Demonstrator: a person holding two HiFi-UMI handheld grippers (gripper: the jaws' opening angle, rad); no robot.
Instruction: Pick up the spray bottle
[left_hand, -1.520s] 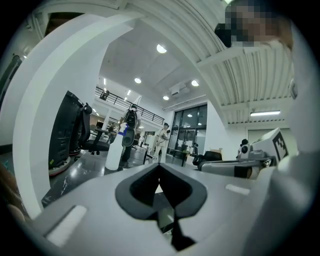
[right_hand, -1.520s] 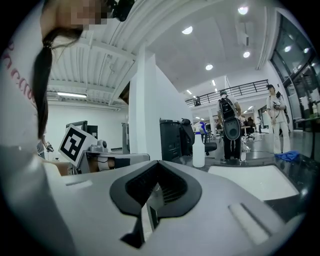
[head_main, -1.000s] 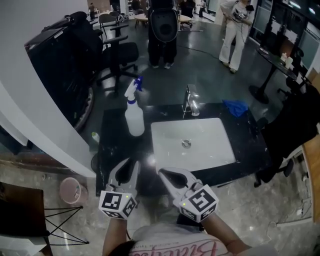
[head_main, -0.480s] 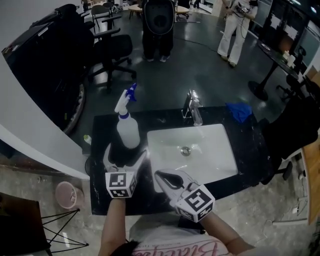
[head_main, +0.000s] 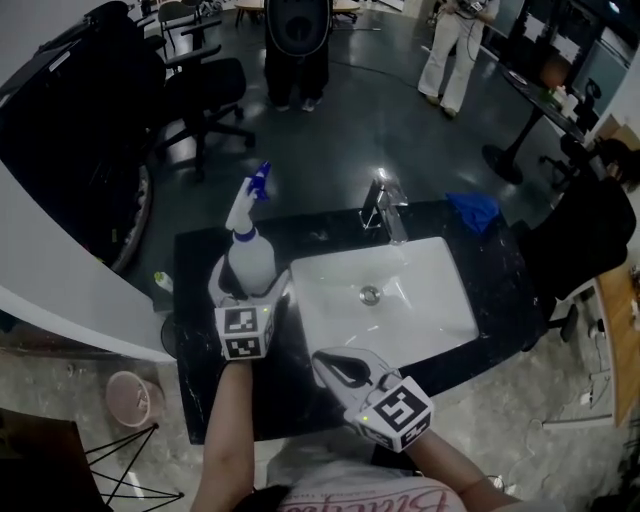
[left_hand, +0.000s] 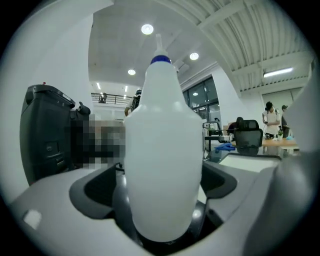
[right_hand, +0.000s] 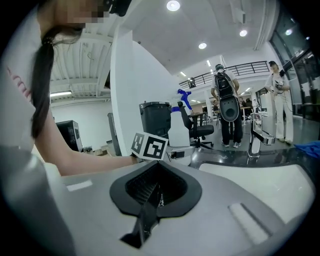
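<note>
A white spray bottle (head_main: 250, 262) with a blue trigger head stands upright on the black counter, left of the sink. My left gripper (head_main: 250, 288) is open, one jaw on each side of the bottle's lower body. In the left gripper view the bottle (left_hand: 162, 165) fills the space between the wide-set jaws of that gripper (left_hand: 160, 210); I cannot see the pads pressing on it. My right gripper (head_main: 328, 360) hovers shut and empty over the counter's front edge. Its own view shows the right gripper (right_hand: 150, 197) with jaws together, and the bottle (right_hand: 178, 132) far ahead beside the left marker cube.
A white rectangular sink (head_main: 430, 310) is set in the black counter (head_main: 200, 390), with a chrome faucet (head_main: 385, 208) behind it and a blue cloth (head_main: 475, 210) at the back right. A pink bin (head_main: 130, 400) stands on the floor at left. Office chairs and people stand beyond.
My left gripper opened and moved forward until its jaws straddle the bottle's base. The right gripper stayed shut and shifted only a little.
</note>
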